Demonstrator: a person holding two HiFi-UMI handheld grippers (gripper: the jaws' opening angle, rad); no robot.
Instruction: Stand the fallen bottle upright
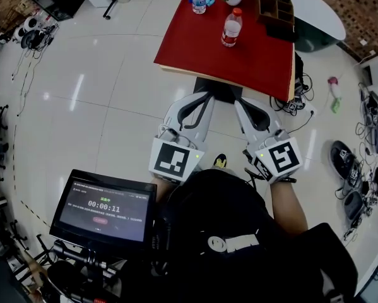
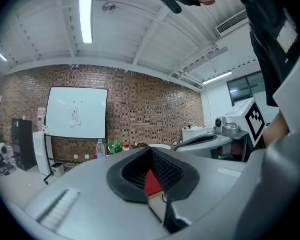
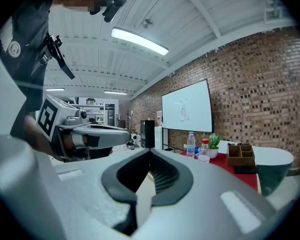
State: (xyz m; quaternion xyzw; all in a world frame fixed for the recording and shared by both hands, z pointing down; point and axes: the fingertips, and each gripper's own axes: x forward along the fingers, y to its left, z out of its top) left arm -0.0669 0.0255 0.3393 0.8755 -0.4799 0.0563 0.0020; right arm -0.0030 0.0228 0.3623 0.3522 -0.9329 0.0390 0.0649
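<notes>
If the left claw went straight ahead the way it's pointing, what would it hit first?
Most likely the red table, around its near edge. Nothing shows in between. Height is hard to judge, so the left claw, shut and empty, might instead pass just over the tabletop.

Glossy white tiled floor (image 1: 81,93), with red table (image 1: 201,49) at upper centre of the head view. Brick wall (image 2: 139,109) bearing whiteboard (image 2: 77,113) at left of the left gripper view. White ribbed ceiling (image 2: 139,34) with strip light (image 2: 86,11) at top.
</notes>
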